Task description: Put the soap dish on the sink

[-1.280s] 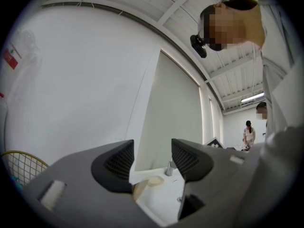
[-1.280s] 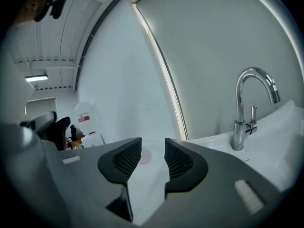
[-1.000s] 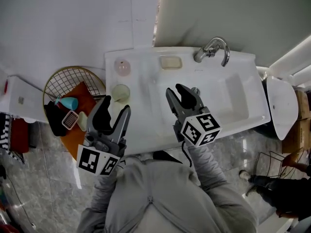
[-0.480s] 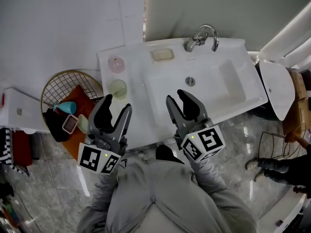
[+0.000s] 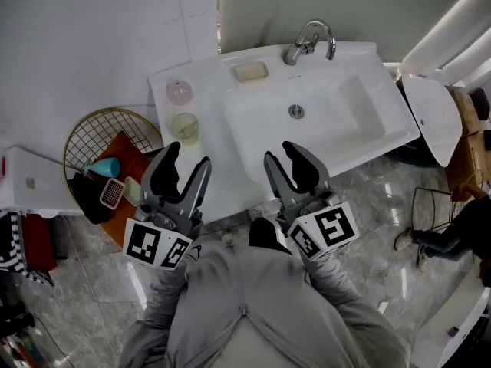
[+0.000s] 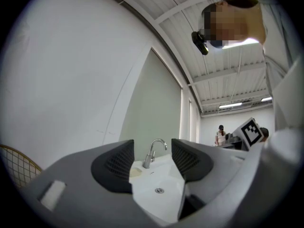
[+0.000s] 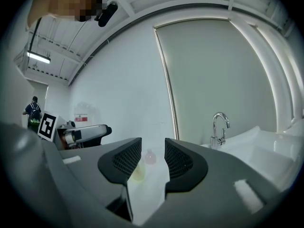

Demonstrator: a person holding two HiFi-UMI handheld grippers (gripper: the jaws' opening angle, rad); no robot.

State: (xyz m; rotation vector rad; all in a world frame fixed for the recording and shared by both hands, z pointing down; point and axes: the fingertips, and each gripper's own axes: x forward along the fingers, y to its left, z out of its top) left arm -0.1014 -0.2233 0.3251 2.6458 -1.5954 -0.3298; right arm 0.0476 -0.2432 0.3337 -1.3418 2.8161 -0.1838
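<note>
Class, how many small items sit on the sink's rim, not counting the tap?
3: a cream soap dish beside the tap, a pink round item at the left rear corner, and a pale green round item just in front of it.

The cream rectangular soap dish (image 5: 251, 71) lies at the back edge of the white ceramic sink (image 5: 205, 77), just left of the curved chrome faucet (image 5: 309, 41). On the sink's left ledge, a pink round container (image 5: 179, 92) stands behind a pale green round cup (image 5: 185, 126). A round gold wire basket (image 5: 83, 127) sits on the floor left of the sink.
</note>
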